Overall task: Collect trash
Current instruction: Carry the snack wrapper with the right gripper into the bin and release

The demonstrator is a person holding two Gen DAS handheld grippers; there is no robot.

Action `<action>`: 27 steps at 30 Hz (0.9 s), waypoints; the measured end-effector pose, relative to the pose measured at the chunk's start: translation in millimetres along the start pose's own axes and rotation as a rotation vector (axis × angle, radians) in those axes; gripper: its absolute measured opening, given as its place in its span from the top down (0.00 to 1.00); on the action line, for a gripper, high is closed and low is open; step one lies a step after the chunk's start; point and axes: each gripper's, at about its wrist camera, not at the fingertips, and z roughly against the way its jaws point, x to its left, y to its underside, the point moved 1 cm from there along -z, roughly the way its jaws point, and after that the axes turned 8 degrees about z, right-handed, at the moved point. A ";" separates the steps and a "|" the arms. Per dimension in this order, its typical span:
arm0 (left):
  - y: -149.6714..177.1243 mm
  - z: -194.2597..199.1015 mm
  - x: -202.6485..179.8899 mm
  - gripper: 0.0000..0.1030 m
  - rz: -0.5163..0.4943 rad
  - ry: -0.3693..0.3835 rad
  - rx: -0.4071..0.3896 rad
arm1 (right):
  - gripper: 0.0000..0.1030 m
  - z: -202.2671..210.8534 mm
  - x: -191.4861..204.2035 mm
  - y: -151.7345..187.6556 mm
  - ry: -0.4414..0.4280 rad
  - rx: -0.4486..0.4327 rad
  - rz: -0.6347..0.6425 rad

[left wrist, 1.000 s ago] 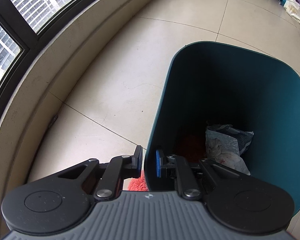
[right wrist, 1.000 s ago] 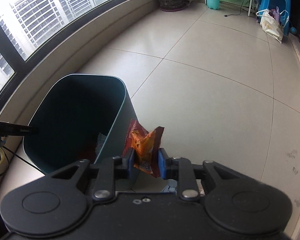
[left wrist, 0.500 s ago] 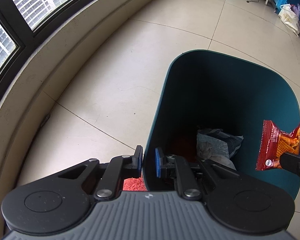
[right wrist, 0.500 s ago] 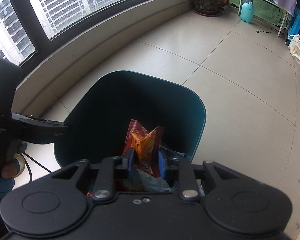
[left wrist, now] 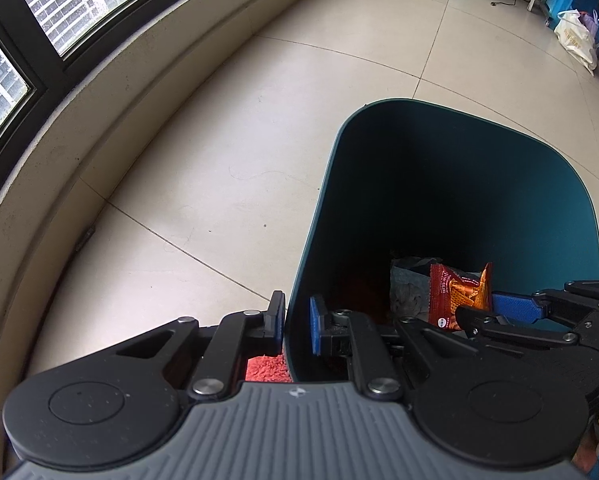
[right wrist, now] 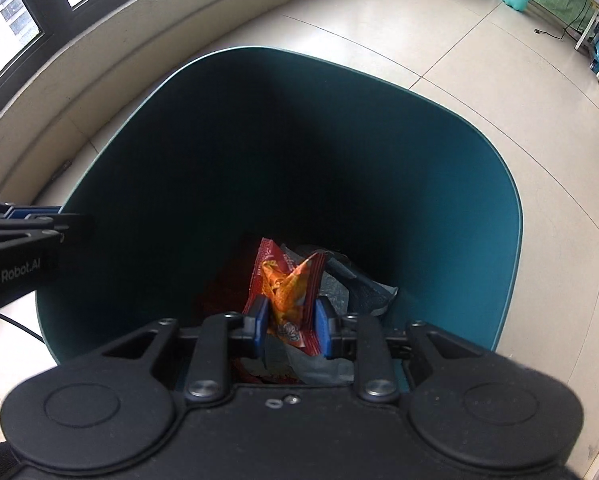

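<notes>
**A:** Where's the snack wrapper (right wrist: 285, 300) now?

**B:** Pinched by its lower part in the right gripper (right wrist: 290, 322), hanging over the open mouth of the teal bin (right wrist: 479, 184). From the left wrist view it sits inside the bin's right rim.

**A:** And the left gripper (left wrist: 295, 324)?

**B:** Jaws narrow, clamped on the bin's near-left wall, one pad outside and one inside. I'd say that steadies the bin.

**A:** How will the wrapper handle?

**B:** It looks like thin, crinkled foil: very light, limp and probably slick. A pinch across a flat fold, as here, suits it. Being so light, it may cling to a pad or flutter once let go, so I'd release it low, well inside the rim.

**A:** What's in the bin?

**B:** A crumpled grey bag (right wrist: 355, 280) at the bottom, far right of the wrapper, and something reddish (left wrist: 359, 292) beside it in shadow; I can't tell what. Plenty of room is left.
</notes>
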 end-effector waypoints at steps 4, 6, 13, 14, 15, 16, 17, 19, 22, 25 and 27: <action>-1.7 -0.8 3.2 0.90 0.009 0.012 0.010 | 0.73 -4.6 2.7 -1.3 -0.006 0.010 -0.021; -3.0 -1.6 6.1 0.91 0.017 0.021 0.016 | 0.72 -4.6 0.9 0.9 -0.016 0.008 -0.027; -6.3 -6.2 8.1 0.93 0.026 0.028 0.032 | 0.70 6.1 -2.8 8.2 -0.065 -0.029 -0.034; -6.5 -6.6 8.7 0.93 0.029 0.029 0.033 | 0.70 7.8 -3.0 9.6 -0.072 -0.033 -0.034; -6.7 -6.7 9.8 0.93 0.033 0.033 0.036 | 0.70 9.6 -3.6 11.3 -0.081 -0.040 -0.033; -7.4 -6.4 10.4 0.94 0.037 0.036 0.039 | 0.70 11.8 -3.6 12.4 -0.087 -0.047 -0.030; -7.6 -6.4 11.2 0.94 0.040 0.037 0.041 | 0.70 14.2 -3.6 13.5 -0.092 -0.056 -0.026; -7.0 -6.6 10.6 0.94 0.035 0.029 0.038 | 0.70 20.7 -5.8 16.9 -0.101 -0.073 -0.020; -5.9 -6.0 5.5 0.94 0.023 0.007 0.031 | 0.69 32.9 -10.0 24.1 -0.120 -0.097 -0.016; -5.8 -6.0 4.2 0.93 0.027 -0.001 0.033 | 0.67 51.3 -20.9 33.7 -0.140 -0.126 -0.023; -5.9 -6.4 2.7 0.93 0.031 -0.002 0.036 | 0.66 65.5 -32.3 41.5 -0.143 -0.147 -0.033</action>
